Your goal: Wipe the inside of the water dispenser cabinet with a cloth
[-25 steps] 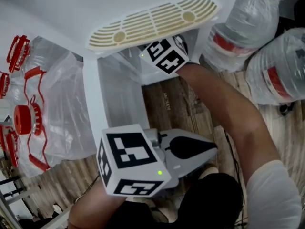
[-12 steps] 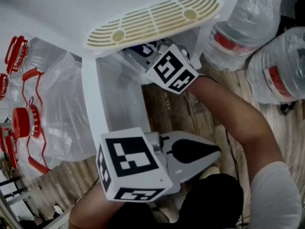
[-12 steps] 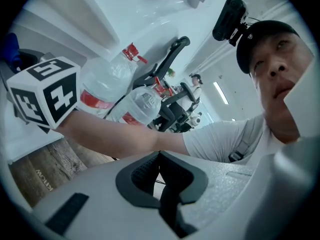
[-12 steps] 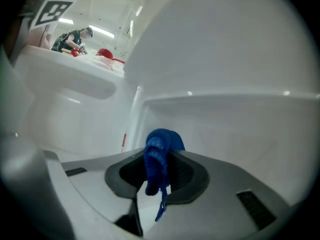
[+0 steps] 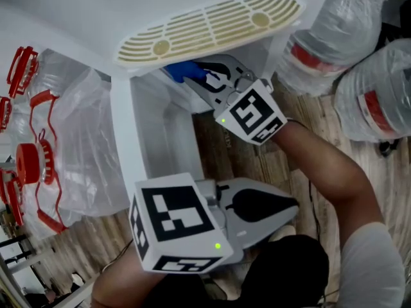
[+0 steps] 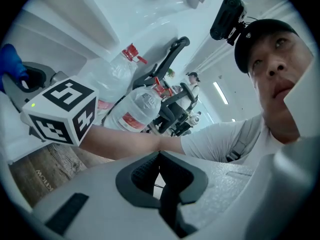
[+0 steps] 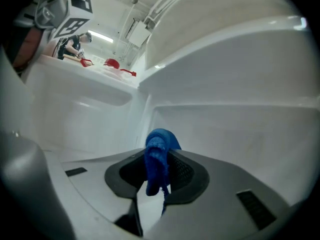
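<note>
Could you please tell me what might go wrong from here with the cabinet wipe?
The right gripper pinches only a narrow fold of the blue cloth; dragging it along the cabinet wall could pull it free. The drip tray overhangs the opening, so lifting the gripper could knock it.

**Colour and Pattern Findings**

Cloth (image 7: 159, 156) — solid blue. Cabinet (image 5: 160, 130) interior: plain white. Drip grille (image 5: 205, 25): cream, slotted in rows. Left gripper (image 5: 290, 205) and right gripper (image 5: 192, 74): grey shells, black pads. Marker cubes (image 5: 172, 218): black-and-white square patterns, each with a green light. Floor (image 5: 257, 153) — brown wood grain. Water bottles (image 5: 379, 101): clear, red labels. Handles (image 5: 22, 69): red.
</note>
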Demonstrator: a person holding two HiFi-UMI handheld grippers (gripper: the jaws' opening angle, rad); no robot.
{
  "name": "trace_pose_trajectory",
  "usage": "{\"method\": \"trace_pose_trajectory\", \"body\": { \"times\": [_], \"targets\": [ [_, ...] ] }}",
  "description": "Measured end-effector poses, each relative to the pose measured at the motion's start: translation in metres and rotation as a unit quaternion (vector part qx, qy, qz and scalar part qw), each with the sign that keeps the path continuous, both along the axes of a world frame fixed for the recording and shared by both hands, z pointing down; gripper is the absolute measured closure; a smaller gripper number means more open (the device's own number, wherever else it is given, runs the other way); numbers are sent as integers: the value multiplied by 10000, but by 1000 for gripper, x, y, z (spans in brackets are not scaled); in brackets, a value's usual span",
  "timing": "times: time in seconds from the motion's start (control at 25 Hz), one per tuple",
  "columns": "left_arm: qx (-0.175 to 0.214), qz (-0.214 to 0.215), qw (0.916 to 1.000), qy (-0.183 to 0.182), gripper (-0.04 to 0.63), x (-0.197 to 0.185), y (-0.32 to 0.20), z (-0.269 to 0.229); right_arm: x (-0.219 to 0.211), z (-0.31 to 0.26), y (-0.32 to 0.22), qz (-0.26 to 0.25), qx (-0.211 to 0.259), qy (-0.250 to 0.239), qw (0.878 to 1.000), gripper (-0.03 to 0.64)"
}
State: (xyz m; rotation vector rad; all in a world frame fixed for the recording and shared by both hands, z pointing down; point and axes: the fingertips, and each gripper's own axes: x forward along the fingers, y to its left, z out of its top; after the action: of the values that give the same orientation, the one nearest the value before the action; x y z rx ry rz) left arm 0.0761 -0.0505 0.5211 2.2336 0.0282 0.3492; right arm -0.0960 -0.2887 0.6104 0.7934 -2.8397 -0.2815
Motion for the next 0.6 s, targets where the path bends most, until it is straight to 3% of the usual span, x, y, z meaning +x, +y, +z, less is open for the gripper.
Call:
{"method": "trace_pose_trajectory", "body": {
  "times": [0.2, 0.4, 0.6],
  "targets": [
    [-2, -38, 10000, -6, 592, 0, -2, 1, 11, 23, -33, 313, -176, 280, 9990, 532],
    [-12, -42, 10000, -47, 592, 0, -2, 2, -6, 48, -49, 245, -158, 725, 9969, 532],
    [-22, -43, 10000, -73, 592, 0, -2, 4, -20, 53, -34, 70, -190, 796, 9966, 532]
  ]
}}
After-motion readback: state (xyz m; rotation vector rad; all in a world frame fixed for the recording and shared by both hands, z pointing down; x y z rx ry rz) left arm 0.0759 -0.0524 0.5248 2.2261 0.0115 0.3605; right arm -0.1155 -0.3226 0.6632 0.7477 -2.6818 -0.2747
